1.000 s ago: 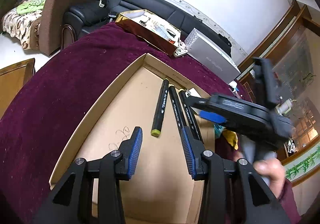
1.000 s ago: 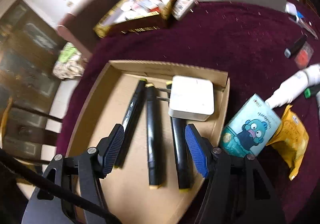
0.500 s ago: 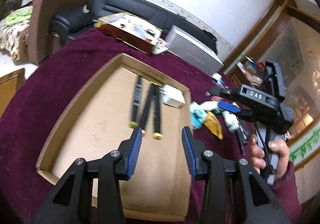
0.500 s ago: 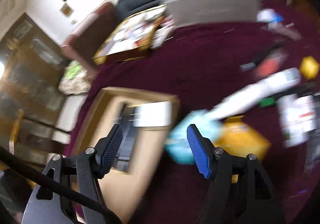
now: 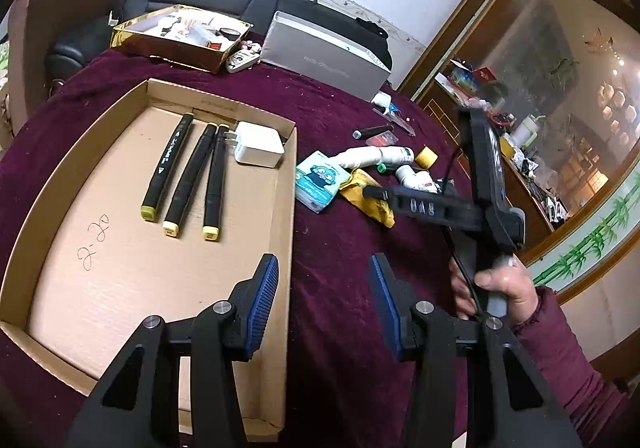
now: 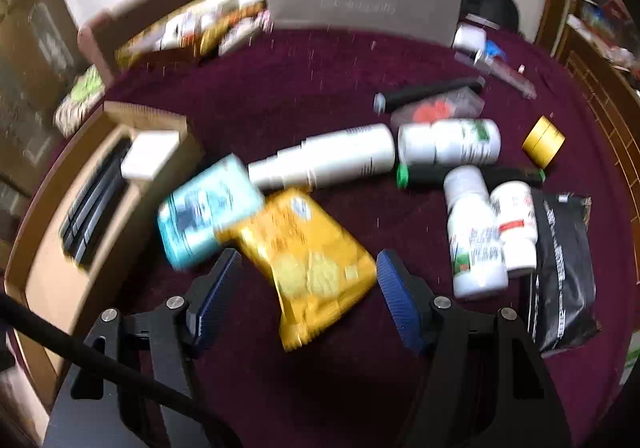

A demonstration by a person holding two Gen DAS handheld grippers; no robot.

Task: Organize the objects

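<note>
A shallow cardboard tray [image 5: 120,256] on the maroon tablecloth holds three black markers [image 5: 188,180] and a white charger [image 5: 258,144]. My left gripper [image 5: 324,304] is open and empty over the tray's right wall. My right gripper [image 6: 308,296] is open and empty above a yellow snack packet [image 6: 312,260], which lies next to a teal tissue pack [image 6: 204,208]. White bottles [image 6: 480,236], a white tube [image 6: 332,160], a green-capped black marker [image 6: 468,174] and a black pouch [image 6: 564,272] lie loose to the right. The right gripper also shows in the left wrist view [image 5: 432,204].
A gold box [image 5: 180,36] of small items and a silver box [image 5: 324,56] stand at the table's far edge, with a black sofa behind. A yellow tape roll [image 6: 544,138] and a black cylinder [image 6: 428,92] lie at the far right. A wooden cabinet [image 5: 560,108] stands on the right.
My right gripper has swung right, from over the tray to above the yellow packet and loose items. My left gripper has pulled back and to the right and opened wider.
</note>
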